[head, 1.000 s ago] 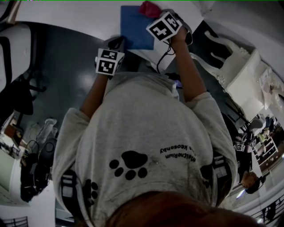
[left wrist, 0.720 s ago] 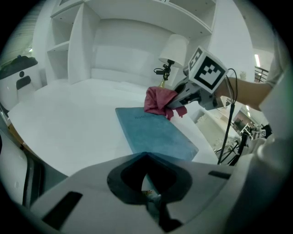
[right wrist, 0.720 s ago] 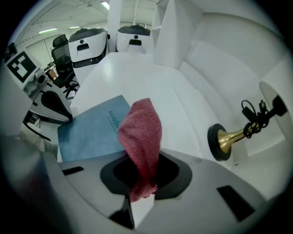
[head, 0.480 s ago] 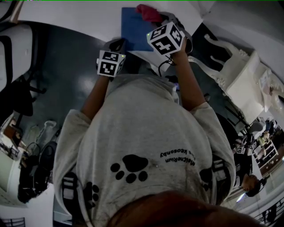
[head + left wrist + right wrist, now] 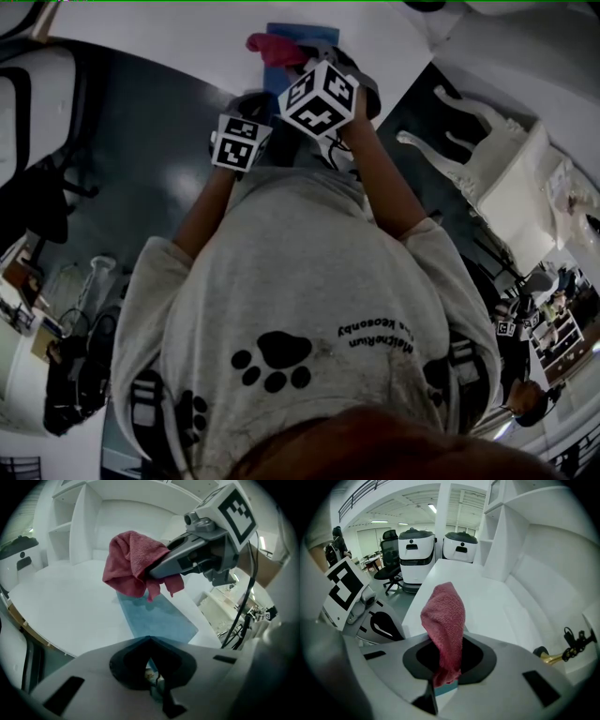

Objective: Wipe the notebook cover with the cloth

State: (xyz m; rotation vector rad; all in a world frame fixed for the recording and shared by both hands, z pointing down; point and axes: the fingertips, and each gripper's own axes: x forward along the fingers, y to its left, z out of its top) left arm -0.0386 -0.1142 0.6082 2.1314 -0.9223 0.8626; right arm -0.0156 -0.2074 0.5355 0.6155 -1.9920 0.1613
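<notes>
A blue notebook (image 5: 157, 618) lies flat on the white table (image 5: 61, 606), close to its front edge. My right gripper (image 5: 157, 569) is shut on a red cloth (image 5: 133, 564) that hangs bunched over the notebook's far end. In the right gripper view the cloth (image 5: 444, 620) rises from between the jaws of that gripper (image 5: 443, 681). In the head view the cloth (image 5: 272, 47) sits at the notebook's (image 5: 302, 33) left side. My left gripper (image 5: 150, 639) is at the notebook's near edge with its jaws together. Whether they pinch the edge is hidden.
White shelving (image 5: 79, 527) stands behind the table. A white chair (image 5: 469, 159) is to the right over dark floor. Two white machines (image 5: 417, 550) and office chairs stand past the table's end. A black and gold object (image 5: 562, 653) lies on the table at the right.
My right gripper has carried the red cloth leftward across the notebook and a little nearer to the person. The left gripper has stayed almost where it was.
</notes>
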